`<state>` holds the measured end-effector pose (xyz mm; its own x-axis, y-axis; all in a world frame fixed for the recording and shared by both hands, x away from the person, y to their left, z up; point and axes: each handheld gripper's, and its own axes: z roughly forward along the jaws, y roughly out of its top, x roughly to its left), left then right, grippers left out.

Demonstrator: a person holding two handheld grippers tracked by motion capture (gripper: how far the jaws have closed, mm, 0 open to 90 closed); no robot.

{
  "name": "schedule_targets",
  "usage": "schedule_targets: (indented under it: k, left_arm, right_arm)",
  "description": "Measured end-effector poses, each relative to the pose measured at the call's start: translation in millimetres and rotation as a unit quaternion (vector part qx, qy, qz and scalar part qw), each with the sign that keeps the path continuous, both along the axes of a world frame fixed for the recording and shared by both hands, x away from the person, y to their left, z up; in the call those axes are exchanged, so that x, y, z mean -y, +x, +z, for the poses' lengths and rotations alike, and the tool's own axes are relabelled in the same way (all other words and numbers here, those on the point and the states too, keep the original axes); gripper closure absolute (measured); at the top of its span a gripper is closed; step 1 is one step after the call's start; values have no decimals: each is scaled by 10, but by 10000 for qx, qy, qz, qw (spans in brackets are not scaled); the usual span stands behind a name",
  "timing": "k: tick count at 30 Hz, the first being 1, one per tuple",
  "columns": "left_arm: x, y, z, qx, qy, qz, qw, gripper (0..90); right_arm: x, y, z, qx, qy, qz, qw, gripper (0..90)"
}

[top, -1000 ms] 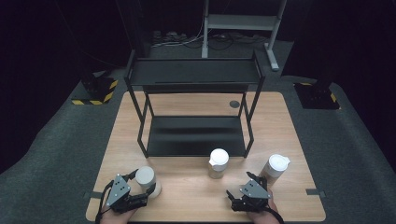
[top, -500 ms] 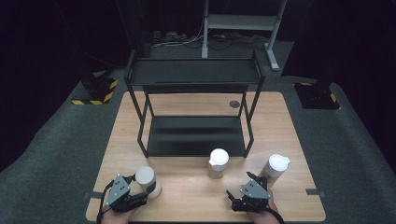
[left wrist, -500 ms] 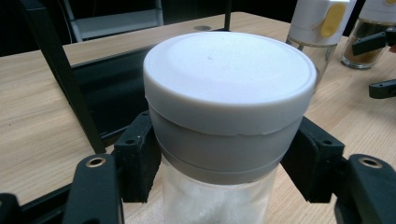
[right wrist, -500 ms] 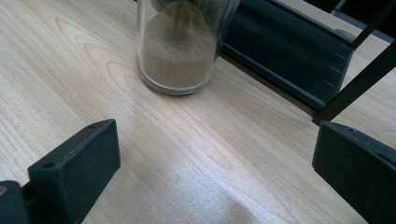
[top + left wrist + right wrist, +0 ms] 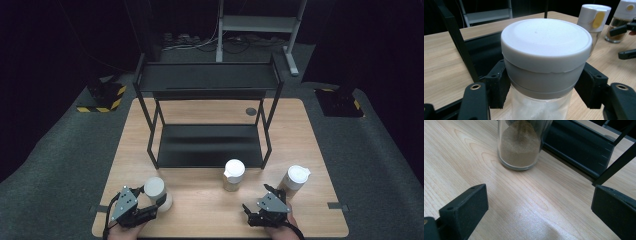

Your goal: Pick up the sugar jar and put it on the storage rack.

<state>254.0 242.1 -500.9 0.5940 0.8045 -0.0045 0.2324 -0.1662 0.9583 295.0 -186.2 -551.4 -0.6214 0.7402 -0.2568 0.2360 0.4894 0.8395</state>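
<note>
Left gripper [image 5: 150,206] sat at the near left of the worktop [image 5: 210,215], fingers [image 5: 496,87] closed on either side of a white-lidded jar [image 5: 546,57]. In the left gripper view both pads pressed against the grey collar just under the lid; jar upright, clear glass body with a pale, whitish content visible below the collar. In the high view the same jar [image 5: 156,191] stood near the left front edge of the worktop, well left of the other two containers.

Right gripper [image 5: 265,207] at the near right of the worktop, fingers [image 5: 466,207] spread wide with nothing between them. Bare wood lay between the two pads in the right gripper view. Beyond them stood a glass spice jar [image 5: 520,143] holding brown powder, upright, base resting on the worktop and not touched by the fingers.

High view: spice jar [image 5: 233,174] with a white cap stood near the middle, just in front of the lower tray of the black metal shelf rack [image 5: 207,82]. A second white-capped shaker [image 5: 295,180] stood to its right, just beside the right gripper's far side. Rack occupied the far middle of the worktop.
</note>
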Motion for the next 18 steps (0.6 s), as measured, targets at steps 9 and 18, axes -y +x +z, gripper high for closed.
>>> schedule_targets:
  k: [9, 18]
  left_arm:
    - [62, 2, 89, 70, -46, 62, 9999, 350]
    - [150, 60, 126, 77, -75, 59, 9999, 350]
  right_arm:
    - [3, 2, 1, -13, 15, 5, 10000, 3]
    - [9, 4, 2, -19, 22, 18, 10000, 3]
